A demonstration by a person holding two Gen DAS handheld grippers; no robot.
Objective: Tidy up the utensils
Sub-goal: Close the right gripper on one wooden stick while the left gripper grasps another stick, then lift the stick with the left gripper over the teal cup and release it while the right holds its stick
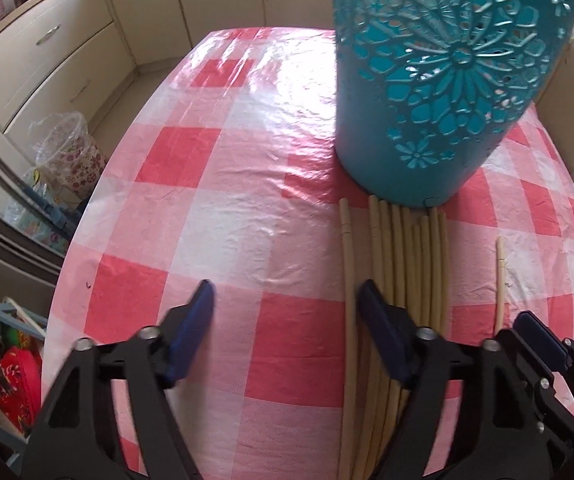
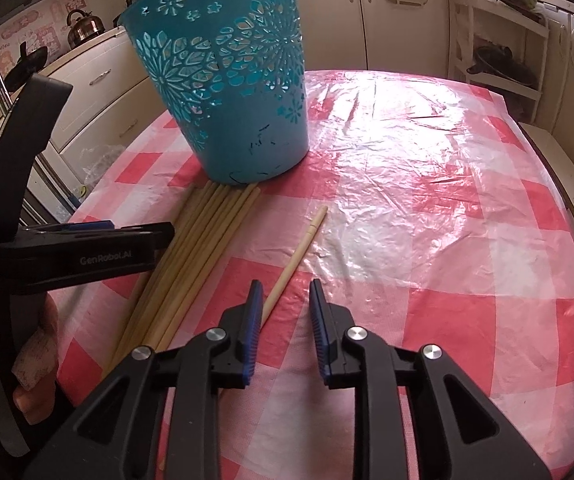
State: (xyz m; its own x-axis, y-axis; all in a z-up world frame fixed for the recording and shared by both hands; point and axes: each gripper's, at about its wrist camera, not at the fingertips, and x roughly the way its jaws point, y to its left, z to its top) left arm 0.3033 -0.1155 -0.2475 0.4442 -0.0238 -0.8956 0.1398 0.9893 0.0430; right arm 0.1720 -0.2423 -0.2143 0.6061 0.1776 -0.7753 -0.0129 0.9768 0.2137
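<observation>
Black jaws with blue pads fill the bottom of both views. On the left gripper (image 1: pixel 283 312) they stand well apart with nothing pinched: one pad hangs over bare cloth, the other sits over the near part of the bundle of chopsticks (image 1: pixel 407 264), and one outlying stick runs up between them. That looks like a line-up to gather the outer stick in, though whether the pad touches the wood cannot be told. On the right gripper (image 2: pixel 287 312) the jaws stand only narrowly apart and hold nothing; the single chopstick (image 2: pixel 295 260) slants away just beside its left pad, so this claw seems set to take that stray one.

All of it rests on the table (image 2: pixel 447 220), under a red-and-white checked plastic cover. Toward the far edge stands the teal basket (image 2: pixel 243 92), upright, its cut-out flower pattern facing the cameras. The bundle lies side by side with its far tips touching or tucked at the basket's foot, pointing back to the near edge; the stray stick lies apart to the right, nearer the middle. In the right wrist view a hand (image 2: pixel 27 344) holds the left tool's handle at the near left corner.

No stick is in the basket that can be seen; I judge the sorting barely begun
</observation>
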